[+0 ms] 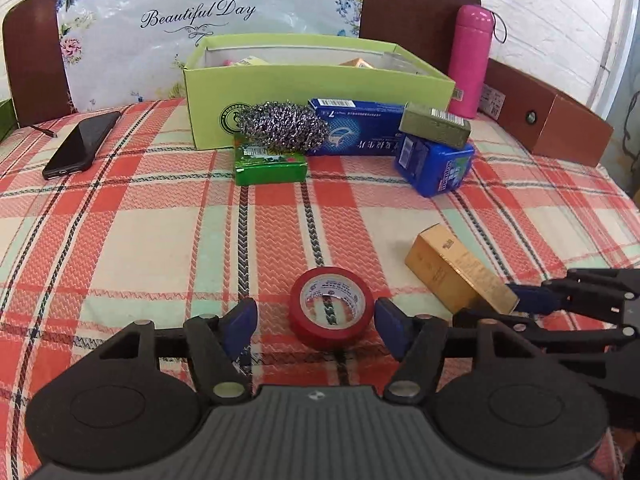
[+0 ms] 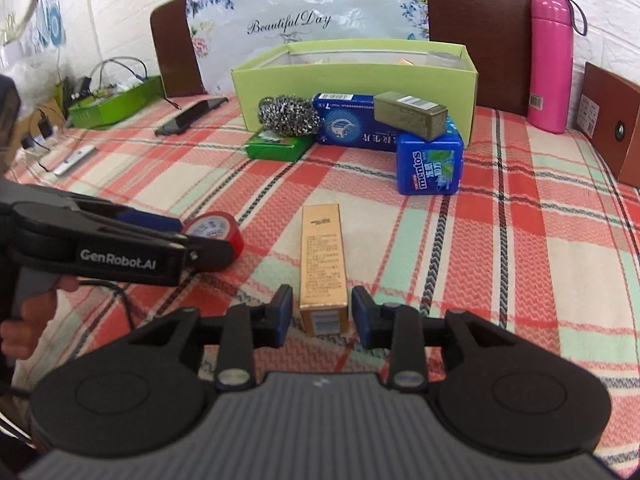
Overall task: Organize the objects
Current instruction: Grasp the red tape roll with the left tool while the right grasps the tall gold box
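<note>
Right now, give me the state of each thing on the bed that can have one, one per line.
Left gripper: open, straddling the tape, pads clear.
Right gripper: open, gold box between pads, not gripped.
Tape: lying flat.
Gold box: lying on its side.
Green box: lid off, items inside.
Pink flask: upright, capped.
Phone: screen dark.
Mentos box: closed, a tin on top.

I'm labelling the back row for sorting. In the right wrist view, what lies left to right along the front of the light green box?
Green packet → steel scourer → blue toothpaste box → olive tin, resting on the blue Mentos box.
</note>
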A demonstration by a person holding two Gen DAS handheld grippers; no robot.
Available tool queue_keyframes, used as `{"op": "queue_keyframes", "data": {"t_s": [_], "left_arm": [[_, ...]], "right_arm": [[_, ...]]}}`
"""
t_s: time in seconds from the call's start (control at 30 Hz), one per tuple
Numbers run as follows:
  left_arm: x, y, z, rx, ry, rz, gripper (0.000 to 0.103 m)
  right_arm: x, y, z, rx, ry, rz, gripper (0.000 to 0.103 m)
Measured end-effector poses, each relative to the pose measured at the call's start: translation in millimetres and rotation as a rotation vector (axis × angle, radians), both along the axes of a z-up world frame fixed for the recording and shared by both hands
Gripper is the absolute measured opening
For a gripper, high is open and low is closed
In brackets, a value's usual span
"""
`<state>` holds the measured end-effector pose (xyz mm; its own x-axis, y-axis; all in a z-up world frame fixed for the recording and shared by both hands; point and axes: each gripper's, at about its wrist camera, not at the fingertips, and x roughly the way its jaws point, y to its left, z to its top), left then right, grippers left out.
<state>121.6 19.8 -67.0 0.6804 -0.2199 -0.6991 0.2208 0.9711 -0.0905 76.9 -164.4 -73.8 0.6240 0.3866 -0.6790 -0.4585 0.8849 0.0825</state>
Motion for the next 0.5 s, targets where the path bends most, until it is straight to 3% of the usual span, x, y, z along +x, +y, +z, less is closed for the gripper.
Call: {"op": "queue_keyframes", "data": {"t_s": [0.1,0.43,0.5], "left_arm": [[1.1,1.7,0.7,-0.005,0.001,-0.016,0.063],[4.5,0.8,-0.5,-0.005,-0.005,-0.020,0.063],[5.7,2.3,-0.7,-0.014,-0.004,-0.020,0.063]], "right_arm": [[3.1,3.6,0.1,-0.011,0.001,-0.012,0.035],[7.8,8.0,6.6,-0.034,-0.007,-0.005,0.035],[9.7,9.4,5.2,-0.036,0.003,-0.006,0.030]]}}
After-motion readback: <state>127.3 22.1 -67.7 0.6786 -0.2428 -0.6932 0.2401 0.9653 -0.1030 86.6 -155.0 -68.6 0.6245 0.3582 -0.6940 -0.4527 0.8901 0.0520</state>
